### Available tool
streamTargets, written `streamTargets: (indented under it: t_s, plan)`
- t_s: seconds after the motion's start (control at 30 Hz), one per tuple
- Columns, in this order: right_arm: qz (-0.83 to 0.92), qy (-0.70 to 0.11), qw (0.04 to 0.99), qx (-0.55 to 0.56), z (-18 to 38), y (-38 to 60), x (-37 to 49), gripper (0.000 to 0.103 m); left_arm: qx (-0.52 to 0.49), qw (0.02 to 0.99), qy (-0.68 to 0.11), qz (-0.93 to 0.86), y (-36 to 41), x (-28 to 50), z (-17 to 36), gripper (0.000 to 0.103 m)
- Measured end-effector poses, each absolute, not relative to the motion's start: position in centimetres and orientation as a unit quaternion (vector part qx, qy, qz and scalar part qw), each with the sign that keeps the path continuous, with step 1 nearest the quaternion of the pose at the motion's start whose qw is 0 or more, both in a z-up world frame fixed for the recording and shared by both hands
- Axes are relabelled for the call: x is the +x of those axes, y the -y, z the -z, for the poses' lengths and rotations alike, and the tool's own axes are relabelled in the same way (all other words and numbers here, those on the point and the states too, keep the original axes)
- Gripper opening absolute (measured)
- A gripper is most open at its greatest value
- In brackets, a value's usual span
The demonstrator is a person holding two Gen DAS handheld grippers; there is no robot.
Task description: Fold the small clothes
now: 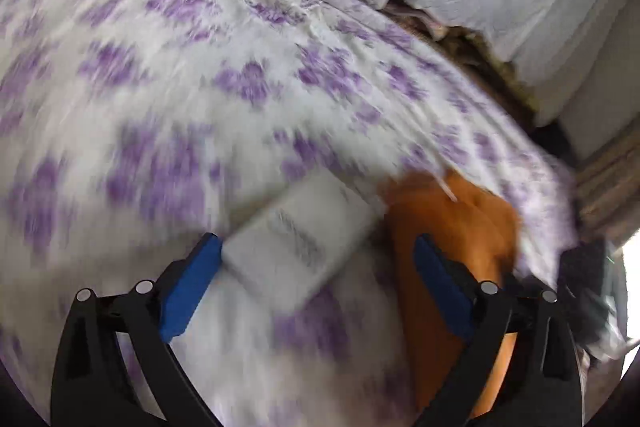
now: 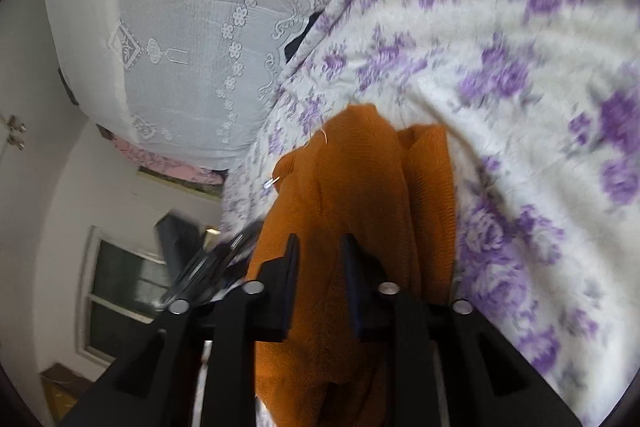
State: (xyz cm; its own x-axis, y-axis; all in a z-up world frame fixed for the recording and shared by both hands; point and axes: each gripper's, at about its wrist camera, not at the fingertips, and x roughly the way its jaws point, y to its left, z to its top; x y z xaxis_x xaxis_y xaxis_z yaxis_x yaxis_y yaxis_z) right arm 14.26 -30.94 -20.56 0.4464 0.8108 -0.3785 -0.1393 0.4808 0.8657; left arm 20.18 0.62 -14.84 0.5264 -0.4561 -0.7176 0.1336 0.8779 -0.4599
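An orange knitted top (image 2: 352,195) lies bunched up on a bed with a white sheet (image 2: 500,75) that has purple flowers on it. It sits near the edge of the bed.

The right hand-held gripper (image 2: 320,247) is over the orange top. Its two fingers are a little way apart, and orange cloth shows in the gap between them. The pads do not look like they are squeezing the cloth. So I think the right side is just letting go of the top, or just about to pinch it.

The left hand-held gripper (image 1: 316,255) has its blue fingers wide apart, and it holds nothing. It hangs over the sheet, with a white box-like thing (image 1: 304,227) lying between its fingers and the orange top (image 1: 452,227) under its right finger. This view is blurry.

The top is still in a lump, so the folding looks like it is only starting. Next, I think both sides need to pinch two corners or edges of the top and pull it flat on the bed. The white thing may be in the way and may need to be avoided.
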Motion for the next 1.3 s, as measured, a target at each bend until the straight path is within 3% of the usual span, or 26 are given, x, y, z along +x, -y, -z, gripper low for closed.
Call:
streamTargets:
  t_s: [0.07, 0.27, 0.33, 0.4, 0.47, 0.5, 0.6, 0.67, 0.7, 0.83, 1.1, 1.13, 1.17, 1.23, 1.3]
  plan:
    - [-0.317, -0.404, 0.764, 0.39, 18.9, 30.9, 13.1, 0.052, -0.196, 0.841, -0.458, 0.211, -0.4, 17.1, 14.6, 0.094]
    - [-0.403, -0.404, 0.741, 0.355, 16.2, 27.5, 9.5, 0.056, -0.15, 0.823, -0.482, 0.259, 4.9, 11.5, 15.9, 0.095]
    - [-0.392, -0.429, 0.741, 0.337, 17.1, 27.0, 9.0, 0.058, -0.081, 0.848, -0.475, 0.221, 7.7, 9.8, 16.3, 0.095]
    - [-0.355, -0.447, 0.75, 0.334, 18.6, 27.8, 9.1, 0.051, -0.051, 0.849, -0.481, 0.213, 9.7, 8.8, 16.3, 0.095]
    - [-0.343, -0.451, 0.732, 0.379, 20.3, 30.0, 9.7, 0.022, -0.051, 0.847, -0.483, 0.215, 10.8, 8.1, 16.3, 0.095]
    - [-0.334, -0.451, 0.731, 0.388, 20.6, 30.6, 9.9, 0.018, -0.054, 0.846, -0.483, 0.218, 11.1, 7.8, 16.2, 0.095]
    - [-0.321, -0.429, 0.747, 0.394, 19.5, 31.9, 9.4, 0.025, -0.106, 0.834, -0.481, 0.248, 10.2, 6.8, 15.2, 0.093]
    - [-0.329, -0.404, 0.758, 0.392, 17.9, 32.1, 9.0, 0.047, -0.135, 0.837, -0.461, 0.26, 8.7, 6.0, 13.7, 0.093]
    - [-0.331, -0.395, 0.763, 0.391, 17.2, 32.2, 9.1, 0.048, -0.137, 0.846, -0.449, 0.253, 7.9, 5.7, 13.0, 0.093]
    - [-0.334, -0.385, 0.768, 0.388, 15.7, 31.5, 11.2, 0.049, -0.17, 0.867, -0.412, 0.223, 4.5, 6.3, 10.9, 0.093]
    - [-0.308, -0.392, 0.761, 0.415, 18.9, 30.1, 15.7, 0.051, -0.163, 0.844, -0.476, 0.185, 7.5, 15.3, 15.1, 0.095]
    - [-0.294, -0.395, 0.759, 0.426, 20.0, 30.9, 16.3, 0.049, -0.165, 0.843, -0.476, 0.188, 8.0, 15.7, 16.4, 0.099]
    - [-0.293, -0.392, 0.749, 0.446, 20.9, 31.9, 16.7, 0.039, -0.158, 0.852, -0.462, 0.188, 8.1, 15.5, 16.4, 0.099]
    - [-0.284, -0.386, 0.73, 0.487, 22.4, 34.2, 17.2, 0.032, -0.133, 0.858, -0.459, 0.188, 8.6, 15.3, 16.0, 0.099]
    - [-0.228, -0.372, 0.755, 0.489, 22.3, 36.2, 16.9, 0.04, -0.145, 0.857, -0.457, 0.19, 8.2, 15.3, 16.1, 0.099]
